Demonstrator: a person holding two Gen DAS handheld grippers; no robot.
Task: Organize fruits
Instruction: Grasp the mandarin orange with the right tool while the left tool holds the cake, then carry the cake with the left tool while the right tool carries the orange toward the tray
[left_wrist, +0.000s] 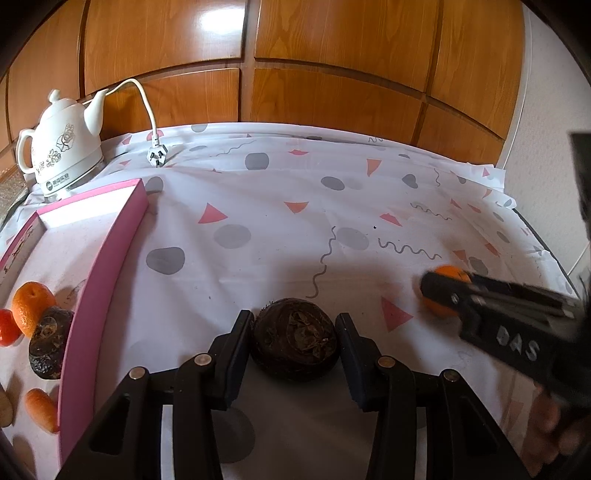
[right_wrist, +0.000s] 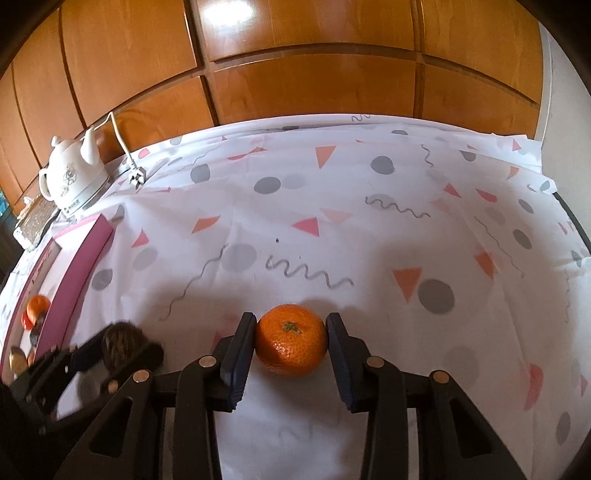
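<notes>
My left gripper has its fingers around a dark brown wrinkled fruit on the tablecloth, touching or nearly touching both sides. My right gripper has its fingers against both sides of an orange mandarin. In the left wrist view the right gripper reaches in from the right with that mandarin. The left gripper with the dark fruit shows blurred in the right wrist view. A pink-rimmed box at left holds a mandarin, a dark fruit, a red fruit and a carrot-like piece.
A white kettle stands at the back left with its cord and plug lying on the patterned cloth. Wooden panels rise behind the table. The table's right edge is close to the right gripper.
</notes>
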